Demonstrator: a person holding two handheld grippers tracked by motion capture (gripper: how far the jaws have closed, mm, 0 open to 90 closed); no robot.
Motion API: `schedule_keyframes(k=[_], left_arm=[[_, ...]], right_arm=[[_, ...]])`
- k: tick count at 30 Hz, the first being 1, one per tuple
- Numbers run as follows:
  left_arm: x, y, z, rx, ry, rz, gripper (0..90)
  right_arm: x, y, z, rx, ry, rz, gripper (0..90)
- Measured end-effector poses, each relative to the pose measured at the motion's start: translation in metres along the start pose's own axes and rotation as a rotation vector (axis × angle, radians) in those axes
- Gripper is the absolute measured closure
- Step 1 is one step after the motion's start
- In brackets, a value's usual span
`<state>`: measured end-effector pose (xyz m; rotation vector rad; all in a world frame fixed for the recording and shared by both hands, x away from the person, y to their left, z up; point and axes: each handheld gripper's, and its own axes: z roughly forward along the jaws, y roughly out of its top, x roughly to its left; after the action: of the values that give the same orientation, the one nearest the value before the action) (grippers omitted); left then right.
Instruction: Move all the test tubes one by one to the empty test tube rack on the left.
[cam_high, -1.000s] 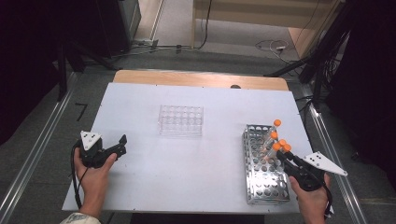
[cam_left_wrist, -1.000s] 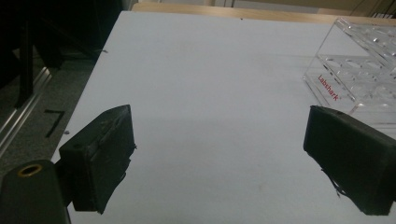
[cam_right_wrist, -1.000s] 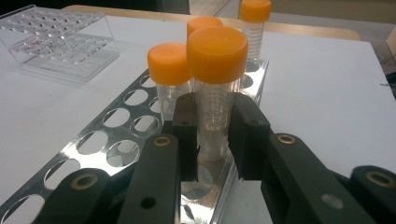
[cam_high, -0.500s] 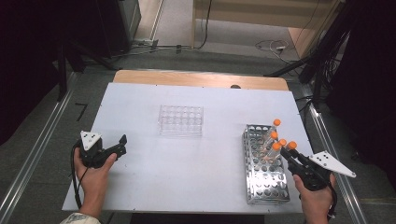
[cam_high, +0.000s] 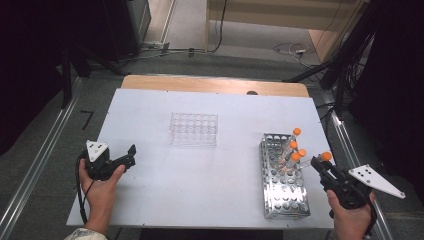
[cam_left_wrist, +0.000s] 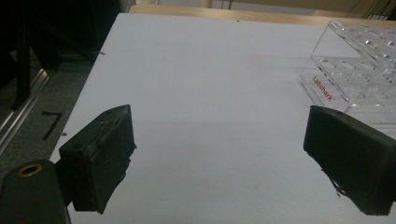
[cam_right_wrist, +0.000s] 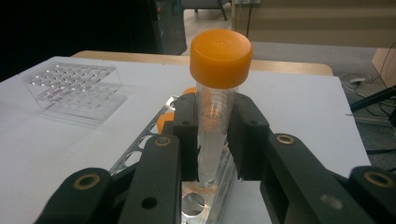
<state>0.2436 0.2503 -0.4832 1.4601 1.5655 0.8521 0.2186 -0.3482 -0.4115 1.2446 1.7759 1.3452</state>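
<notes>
One orange-capped tube is clear of the metal rack in the high view, gripped by the right gripper just off the rack's right edge; a second ago that gripper was down among the tubes, and it has lifted and drawn back toward the person's right hand. Three more orange-capped tubes stand tilted in the rack's far end. Over on the left, the left gripper sits at the table's near-left edge exactly where it was, and the clear plastic rack stays put mid-table, well apart from both hands.

Left gripper view now: jaws spread wide with nothing between them but bare white table, something the overhead shot barely resolves. The clear rack peeks in at upper right, its red "Labshark" lettering readable here.

Right gripper view: both black jaws clamp the tube on its clear body just below the orange cap, upright, its tip hanging just above the metal rack's holes. Orange caps show behind the jaws, and the clear rack lies far left.
</notes>
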Motion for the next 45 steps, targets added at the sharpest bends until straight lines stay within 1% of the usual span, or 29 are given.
schedule_keyframes(k=[2,3,7,8,9,10,13,14,15,16,17,18,19,20,21,25,26,27,28,29,30,31,33,35,36,38,40,41,45], left_arm=[[-0.001,0.001,0.000,-0.001,-0.006,-0.002,10.0],[-0.002,0.002,-0.001,0.001,-0.016,-0.002,10.0],[-0.004,0.004,-0.002,-0.002,-0.024,-0.013,9.8],[-0.006,0.007,-0.003,-0.005,-0.036,-0.017,9.8],[-0.006,0.007,-0.003,-0.005,-0.036,-0.017,9.8],[-0.008,0.009,-0.003,-0.010,-0.045,-0.019,9.8],[-0.010,0.011,-0.003,-0.010,-0.053,-0.019,9.8],[-0.012,0.011,-0.004,-0.015,-0.065,-0.019,9.9],[-0.012,0.011,-0.004,-0.015,-0.065,-0.019,9.8],[-0.012,0.011,-0.004,-0.015,-0.072,-0.018,9.9],[-0.013,0.012,-0.004,-0.018,-0.077,-0.020,9.9],[-0.014,0.012,-0.005,-0.022,-0.088,-0.023,9.9],[-0.016,0.013,-0.004,-0.017,-0.099,-0.024,10.0],[-0.016,0.013,-0.004,-0.017,-0.099,-0.024,10.1],[-0.018,0.013,-0.004,-0.022,-0.118,-0.023,10.2],[-0.024,0.015,-0.003,-0.019,-0.139,-0.024,10.1],[-0.026,0.016,-0.003,-0.019,-0.149,-0.023,10.2],[-0.026,0.016,-0.003,-0.019,-0.149,-0.023,10.1],[-0.029,0.017,-0.003,-0.018,-0.162,-0.025,10.2],[-0.029,0.017,-0.003,-0.018,-0.162,-0.025,10.2],[-0.031,0.018,-0.003,-0.020,-0.168,-0.027,10.3],[-0.033,0.019,-0.003,-0.019,-0.173,-0.028,10.3],[-0.037,0.021,-0.003,-0.020,-0.197,-0.026,10.3],[-0.039,0.022,-0.003,-0.018,-0.203,-0.029,10.5],[-0.041,0.023,-0.003,-0.013,-0.212,-0.027,10.5],[-0.045,0.025,-0.003,-0.013,-0.225,-0.024,10.5],[-0.051,0.028,-0.003,-0.016,-0.246,-0.022,10.5],[-0.051,0.028,-0.003,-0.016,-0.246,-0.022,10.5],[-0.060,0.035,-0.003,-0.023,-0.269,-0.007,10.5]], right_arm=[[0.001,0.002,-0.003,0.005,0.001,0.000,72.2],[0.001,0.004,-0.004,0.009,0.006,0.000,72.2],[0.005,0.009,-0.009,0.038,0.014,-0.004,72.2],[0.005,0.009,-0.010,0.043,0.018,-0.003,72.2],[0.006,0.009,-0.011,0.052,0.024,0.002,72.2],[0.008,0.009,-0.011,0.058,0.026,0.000,72.2],[0.013,0.009,-0.012,0.065,0.041,-0.012,72.2],[0.015,0.009,-0.013,0.066,0.046,-0.014,72.2],[0.015,0.009,-0.013,0.066,0.046,-0.014,72.2],[0.019,0.010,-0.014,0.070,0.060,-0.021,72.2],[0.019,0.010,-0.014,0.070,0.060,-0.021,72.2],[0.021,0.011,-0.014,0.069,0.070,-0.024,72.2],[0.026,0.014,-0.015,0.067,0.094,-0.040,72.2],[0.030,0.015,-0.014,0.065,0.109,-0.049,72.2],[0.033,0.017,-0.013,0.066,0.123,-0.063,72.2],[0.047,0.025,-0.003,0.071,0.182,-0.091,72.2],[0.051,0.027,0.000,0.072,0.191,-0.099,72.2],[0.051,0.027,0.000,0.072,0.191,-0.099,72.2],[0.058,0.030,0.007,0.078,0.215,-0.112,72.2],[0.058,0.030,0.007,0.078,0.215,-0.112,72.2],[0.065,0.032,0.014,0.084,0.239,-0.119,72.2],[0.068,0.034,0.017,0.089,0.248,-0.125,72.2],[0.075,0.036,0.023,0.099,0.263,-0.132,72.2],[0.078,0.037,0.027,0.104,0.272,-0.134,72.2],[0.084,0.038,0.033,0.113,0.286,-0.139,72.2],[0.089,0.039,0.040,0.121,0.301,-0.146,72.2],[0.096,0.040,0.046,0.130,0.310,-0.146,72.2],[0.099,0.040,0.050,0.137,0.312,-0.149,72.2],[0.111,0.040,0.063,0.165,0.322,-0.157,72.2]])
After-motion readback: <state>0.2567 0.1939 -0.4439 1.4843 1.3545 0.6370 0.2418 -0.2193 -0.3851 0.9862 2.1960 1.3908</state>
